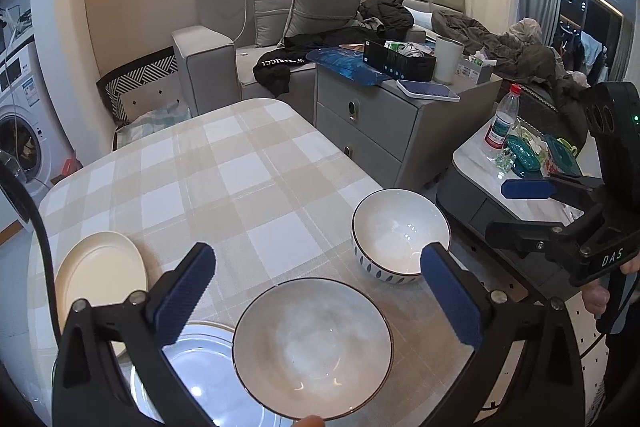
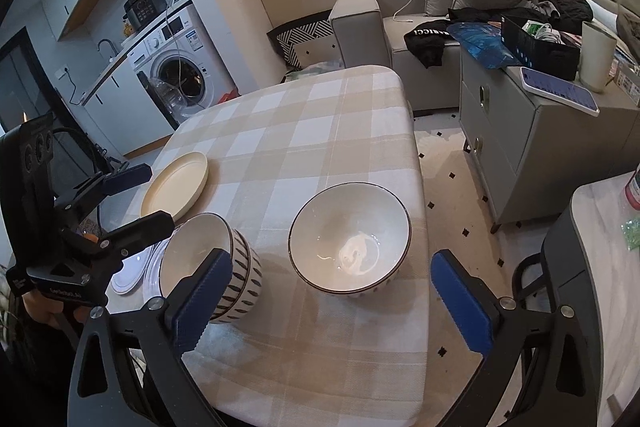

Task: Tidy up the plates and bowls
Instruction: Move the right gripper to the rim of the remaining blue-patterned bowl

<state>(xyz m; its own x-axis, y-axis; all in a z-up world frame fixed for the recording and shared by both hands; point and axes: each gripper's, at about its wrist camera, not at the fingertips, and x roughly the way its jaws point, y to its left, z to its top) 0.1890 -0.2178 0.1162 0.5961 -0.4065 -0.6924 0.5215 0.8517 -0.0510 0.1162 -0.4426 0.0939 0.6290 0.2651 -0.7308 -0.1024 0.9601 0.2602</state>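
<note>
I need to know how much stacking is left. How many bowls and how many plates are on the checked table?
Bowls: 3 (lone bowl; what looks like a nested pair)
Plates: 2 (cream plate; white plate)
Total: 5

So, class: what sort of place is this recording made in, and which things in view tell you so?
Most likely a small home, living room opening onto a kitchen corner. A grey sofa with cushions stands behind the checked dining table, and a washing machine sits under a counter.
</note>
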